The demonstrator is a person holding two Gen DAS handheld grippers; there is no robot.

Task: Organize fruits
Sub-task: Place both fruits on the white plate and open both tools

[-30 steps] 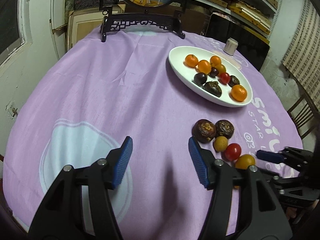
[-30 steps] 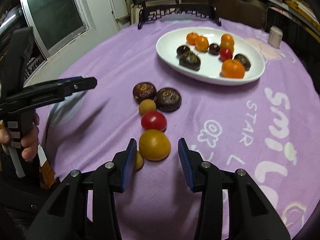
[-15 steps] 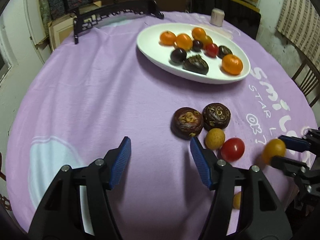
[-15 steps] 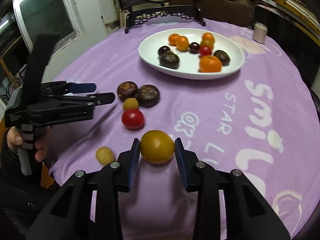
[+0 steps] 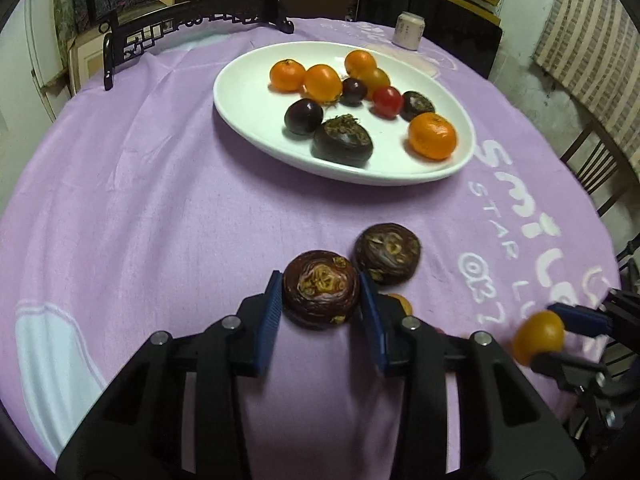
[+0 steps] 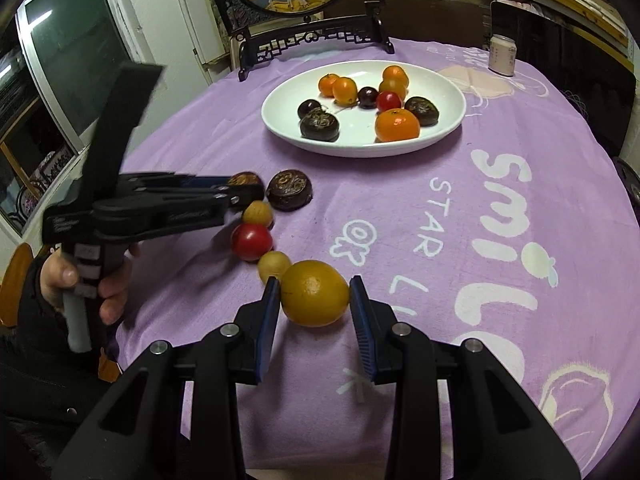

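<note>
The left gripper (image 5: 320,312) is pinching a dark brown, wrinkled round fruit (image 5: 321,288) on the counter (image 5: 160,208), which a purple cloth with white lettering is covering; its blue-padded jaws have just been closing and are now pressing on both sides of that fruit. A second dark wrinkled fruit (image 5: 387,253) is lying just beside it, touching or nearly so. The right gripper (image 6: 316,304) is clamping a smooth yellow-orange round fruit (image 6: 315,293), with its jaws pressing on both flanks. Near it, a small tan fruit (image 6: 273,265), a red cherry tomato (image 6: 252,241) and another small tan fruit (image 6: 258,213) are lying in a line. Farther back, a white oval plate (image 6: 280,120) is holding oranges, dark fruits and a red tomato.
</note>
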